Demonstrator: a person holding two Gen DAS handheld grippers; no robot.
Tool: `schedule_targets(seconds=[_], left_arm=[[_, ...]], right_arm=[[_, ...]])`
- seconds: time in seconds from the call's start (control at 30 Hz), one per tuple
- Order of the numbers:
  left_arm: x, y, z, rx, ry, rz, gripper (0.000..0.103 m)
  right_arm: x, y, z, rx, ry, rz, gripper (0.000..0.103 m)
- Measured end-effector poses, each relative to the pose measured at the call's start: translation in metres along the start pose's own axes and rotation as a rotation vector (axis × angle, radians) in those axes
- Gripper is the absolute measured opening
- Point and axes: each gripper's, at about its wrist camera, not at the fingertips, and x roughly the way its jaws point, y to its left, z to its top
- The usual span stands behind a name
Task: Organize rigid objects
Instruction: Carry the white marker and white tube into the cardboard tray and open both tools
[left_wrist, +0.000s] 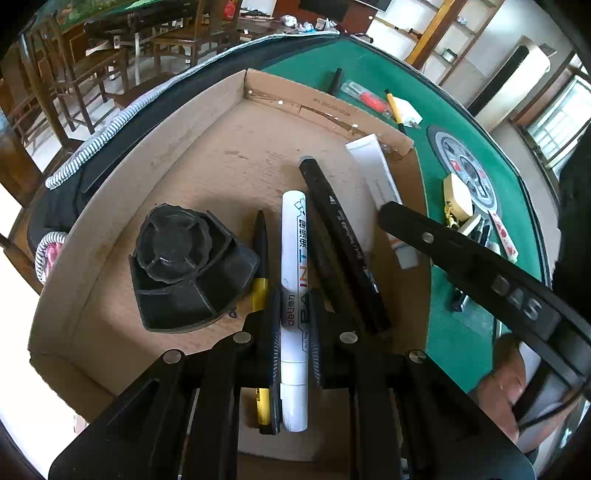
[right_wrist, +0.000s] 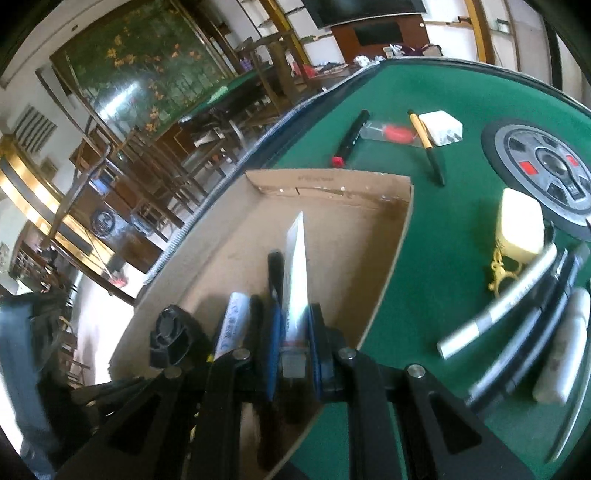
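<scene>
The left gripper (left_wrist: 293, 325) points steeply down into a shallow cardboard tray (left_wrist: 207, 147) on a green table (left_wrist: 388, 85). Its jaws are nearly closed and clamp a white paint marker (left_wrist: 294, 258), which runs up between the pads, its cap end toward the camera and its far end over the tray floor. Just left of the marker lies a yellow-and-black pen (left_wrist: 260, 258), partly under the left finger. Just right of it lies a long black marker (left_wrist: 343, 240), angled toward the tray's far right corner. A black plastic fan part (left_wrist: 184, 266) sits on the tray floor at the left, apart from the pens.

The right gripper (right_wrist: 293, 354) comes in over the tray's right wall. Its jaws are also drawn close, gripping a white tube (right_wrist: 297, 273) near its cap, with the flat crimped end pointing away. In the left view the tube (left_wrist: 380, 184) hangs over the tray's right side; whether it touches the floor is hard to tell.

On the felt outside the tray lie a red-tipped black pen (right_wrist: 351, 136), a red tool in a clear packet (right_wrist: 391, 133), another yellow pen (right_wrist: 424, 144), a white box (right_wrist: 443, 127), a round dial (right_wrist: 546, 166), a cream keyring (right_wrist: 519, 229), and some blurred markers (right_wrist: 517, 325) at the right.
</scene>
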Motion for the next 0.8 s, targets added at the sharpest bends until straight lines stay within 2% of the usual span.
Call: schedule_targets(seconds=[0.17,0.6,0.7,0.73,0.77,0.8], left_arm=[[0.000,-0.001,0.000,0.009,-0.003,0.012,0.014],[0.001,-0.004,0.000,0.013,-0.001,0.029,0.014],[0.000,-0.005,-0.001,0.022,0.007,0.009,0.023],[-0.001,-0.005,-0.002,0.020,0.005,-0.001,0.030],[-0.003,-0.006,-0.003,0.019,-0.001,-0.011,0.037],[-0.005,-0.007,-0.004,0.022,-0.007,-0.013,0.038]], right_arm=[[0.016,-0.002,0.003,-0.002,0.044,-0.018,0.013],[0.023,0.009,0.011,-0.053,0.101,-0.091,0.015],[0.021,0.005,0.011,-0.042,0.109,-0.065,0.015],[0.016,0.002,0.011,-0.026,0.098,-0.055,0.015],[0.012,0.000,0.010,-0.017,0.086,-0.046,0.017],[0.010,0.001,0.010,-0.013,0.080,-0.037,0.020]])
